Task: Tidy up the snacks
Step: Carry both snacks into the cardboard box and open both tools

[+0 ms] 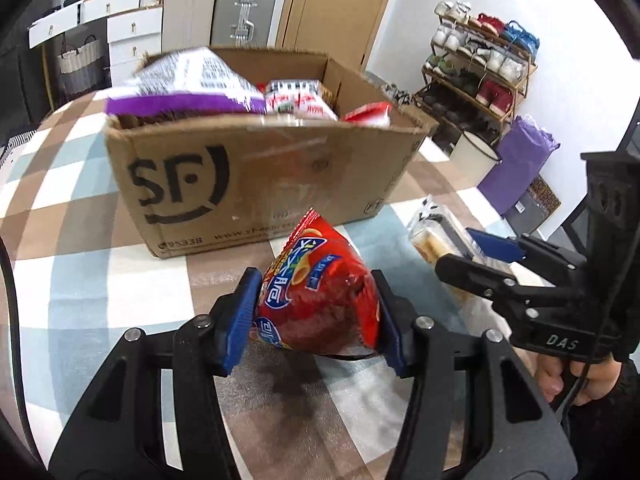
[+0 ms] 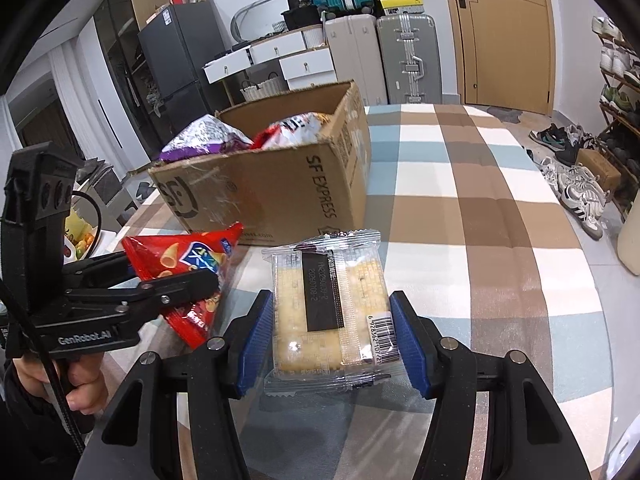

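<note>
The left hand-held gripper (image 1: 316, 312) pinches the red chip bag (image 1: 320, 292) and the right hand-held gripper (image 2: 332, 340) clamps the clear cracker pack (image 2: 328, 304), both likely bound for the cardboard box (image 1: 248, 184).

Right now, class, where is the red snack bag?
The red snack bag is clamped in the left tool, just above the checked tablecloth in front of the cardboard box. The clear cracker packet sits to its right.

Your two wrist views look closely down along each gripper, both facing the cardboard box (image 1: 256, 184) on the surface (image 2: 500, 216).
</note>
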The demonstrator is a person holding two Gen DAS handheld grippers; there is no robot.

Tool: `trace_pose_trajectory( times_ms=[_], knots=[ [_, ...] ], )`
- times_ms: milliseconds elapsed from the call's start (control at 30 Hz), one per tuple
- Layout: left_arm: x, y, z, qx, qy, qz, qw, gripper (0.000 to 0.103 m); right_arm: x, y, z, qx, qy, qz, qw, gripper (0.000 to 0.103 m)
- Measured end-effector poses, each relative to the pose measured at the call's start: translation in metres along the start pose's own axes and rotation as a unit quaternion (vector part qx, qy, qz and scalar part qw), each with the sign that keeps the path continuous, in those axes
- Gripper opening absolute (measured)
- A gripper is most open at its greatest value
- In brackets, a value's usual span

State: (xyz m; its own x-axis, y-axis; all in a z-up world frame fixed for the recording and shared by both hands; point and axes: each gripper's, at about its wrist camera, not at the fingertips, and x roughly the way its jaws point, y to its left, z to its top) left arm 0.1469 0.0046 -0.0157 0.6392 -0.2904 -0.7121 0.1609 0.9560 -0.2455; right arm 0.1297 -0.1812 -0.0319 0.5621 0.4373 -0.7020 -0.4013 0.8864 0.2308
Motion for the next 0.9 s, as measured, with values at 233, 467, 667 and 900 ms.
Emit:
trace_pose_trajectory(
  times_ms=[233, 467, 667, 900],
  knots=[
    [-0.056, 0.012, 0.007, 0.000, -0.029, 0.002, 0.9996, 0.052, -0.014, 0.013, 0.007, -0.012, -0.018, 0.008, 1.000, 0.059],
    [-0.104, 0.020, 0.016, -0.002, -0.061, 0.010, 0.9981, 0.052, -0.034, 0.023, 0.022, -0.023, -0.046, 0.016, 0.999, 0.059],
    [-0.136, 0.024, 0.027, -0.005, -0.085, 0.023, 0.9961, 0.052, -0.048, 0.031, 0.037, -0.031, -0.068, 0.019, 0.997, 0.059],
    [-0.157, 0.034, 0.047, -0.006, -0.103, 0.034, 0.9941, 0.052, -0.055, 0.042, 0.054, -0.039, -0.084, 0.029, 0.995, 0.059]
  ],
)
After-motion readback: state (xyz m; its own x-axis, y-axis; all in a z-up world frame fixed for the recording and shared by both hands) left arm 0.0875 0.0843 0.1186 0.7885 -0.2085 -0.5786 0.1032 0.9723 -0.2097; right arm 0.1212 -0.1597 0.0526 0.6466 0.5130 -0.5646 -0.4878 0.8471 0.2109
